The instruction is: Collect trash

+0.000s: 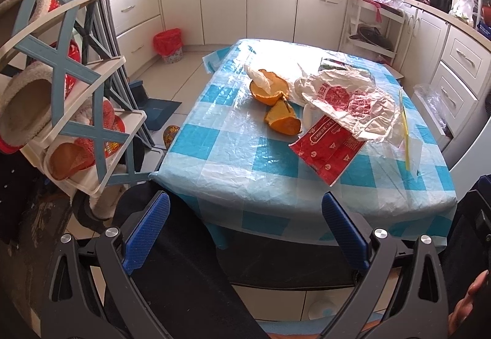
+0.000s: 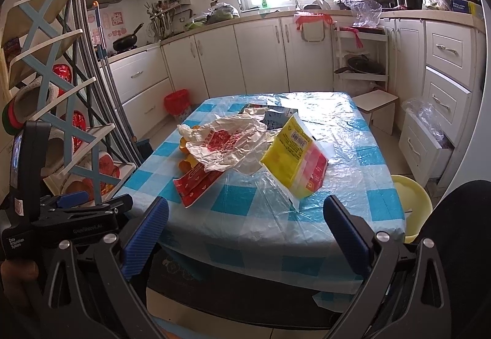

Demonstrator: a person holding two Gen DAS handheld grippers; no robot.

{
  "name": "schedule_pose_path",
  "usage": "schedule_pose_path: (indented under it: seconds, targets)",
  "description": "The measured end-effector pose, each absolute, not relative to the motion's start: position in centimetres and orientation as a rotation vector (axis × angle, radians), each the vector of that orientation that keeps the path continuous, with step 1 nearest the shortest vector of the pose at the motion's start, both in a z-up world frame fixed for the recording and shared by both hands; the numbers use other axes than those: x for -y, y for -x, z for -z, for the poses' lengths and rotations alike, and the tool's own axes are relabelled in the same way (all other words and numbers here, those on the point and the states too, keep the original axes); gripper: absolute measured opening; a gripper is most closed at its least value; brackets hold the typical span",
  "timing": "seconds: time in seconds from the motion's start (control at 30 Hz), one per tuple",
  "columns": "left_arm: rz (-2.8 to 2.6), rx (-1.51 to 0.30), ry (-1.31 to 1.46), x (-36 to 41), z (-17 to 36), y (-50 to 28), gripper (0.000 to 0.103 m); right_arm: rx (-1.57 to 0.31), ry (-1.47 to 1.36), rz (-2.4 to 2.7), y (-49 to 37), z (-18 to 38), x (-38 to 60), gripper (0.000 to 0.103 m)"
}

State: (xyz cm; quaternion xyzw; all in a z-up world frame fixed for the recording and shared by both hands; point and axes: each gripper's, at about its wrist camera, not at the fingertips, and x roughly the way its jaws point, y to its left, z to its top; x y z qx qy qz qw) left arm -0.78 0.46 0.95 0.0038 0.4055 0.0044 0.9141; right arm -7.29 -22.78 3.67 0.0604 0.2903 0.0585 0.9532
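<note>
Your two grippers — left gripper [image 1: 245,228], right gripper [image 2: 245,231] — black frames, ribbed blue pads [image 1: 147,231], silver screws [image 1: 380,233].

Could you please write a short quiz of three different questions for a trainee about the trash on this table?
1. True or false: the jaws of the left gripper and the right gripper stand open and hold nothing.
2. Which item lies nearest the table's front edge in the left wrist view? A) flat red plastic wrapper B) orange fruit peel pieces C) crumpled white paper bag with red print
3. Fill in: the yellow plastic package rests on a ____ checked tablecloth.

Key: 1 true; 2 A; 3 blue and white.
</note>
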Motion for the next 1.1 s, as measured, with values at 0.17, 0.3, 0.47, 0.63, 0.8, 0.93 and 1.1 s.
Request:
schedule_pose_path:
  seconds: [0.17,0.3,0.47,0.63,0.8,0.93,1.1]
  targets:
    - [0.004,-0.838,0.001,-0.8,-0.7,-0.7,0.096,-0.563,-0.123,-0.083,6.3,-4.2,23.8,0.097]
    - [0.042,-0.874,0.025,-0.7,0.5,-2.9,0.096,-0.563,-0.124,-0.042,4.2,-4.0,25.1,0.097]
    - [0.049,-0.862,0.035,0.0,0.8,-5.4,0.096,-0.556,-0.125,-0.053,0.8,-4.5,26.1,0.097]
    - [0.027,-0.857,0.034,0.1,1.0,-7.1,0.096,-0.581,-0.007,-0.209,-4.5,-5.6,24.1,0.097]
    - [-0.017,-0.858,0.042,-1.2,1.1,-7.7,0.096,-0.787,0.086,-0.306,-12.0,-3.7,22.3,0.097]
    - [-0.060,-0.864,0.052,-2.8,1.3,-8.9,0.096,-0.902,0.062,-0.403,-14.9,-1.6,21.3,0.084]
    - [-0.090,-0.845,0.063,-3.5,0.6,-12.0,0.096,-0.909,-0.042,-0.490,-15.5,-0.2,21.3,0.038]
